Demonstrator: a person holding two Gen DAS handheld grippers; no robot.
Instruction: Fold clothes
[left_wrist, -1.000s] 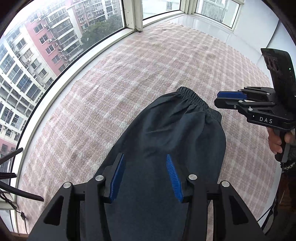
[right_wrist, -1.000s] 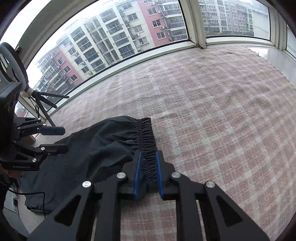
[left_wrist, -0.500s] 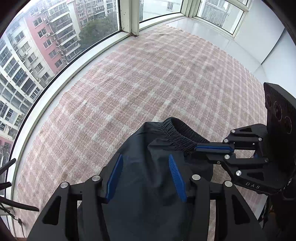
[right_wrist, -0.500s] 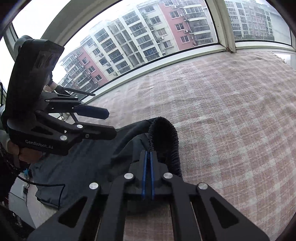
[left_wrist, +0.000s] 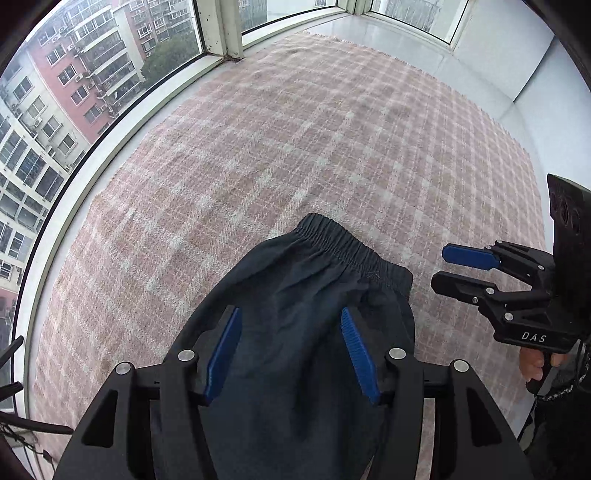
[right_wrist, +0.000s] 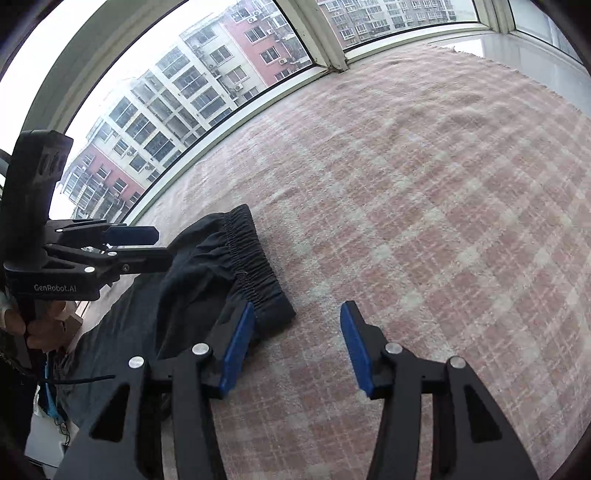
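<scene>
Left wrist view: we saw the dark trousers (left_wrist: 295, 332) flat on the plaid blanket (left_wrist: 295, 129), waistband (left_wrist: 351, 247) farthest from us; our left tool (left_wrist: 291, 354) gaped empty above the trousers, the right tool (left_wrist: 465, 269) spread beside the waistband.
Right wrist view: our right tool (right_wrist: 295, 343) stood wide, one pad at the waistband's corner (right_wrist: 273, 306).
Advice: we judged pinching both waistband layers squarely wisest.
Only here: the trousers trailing off the blanket's near edge.

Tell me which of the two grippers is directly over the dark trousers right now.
The left gripper: its open blue pads straddle the dark trousers. The right gripper, also open, sits beside the waistband over the plaid blanket.
</scene>
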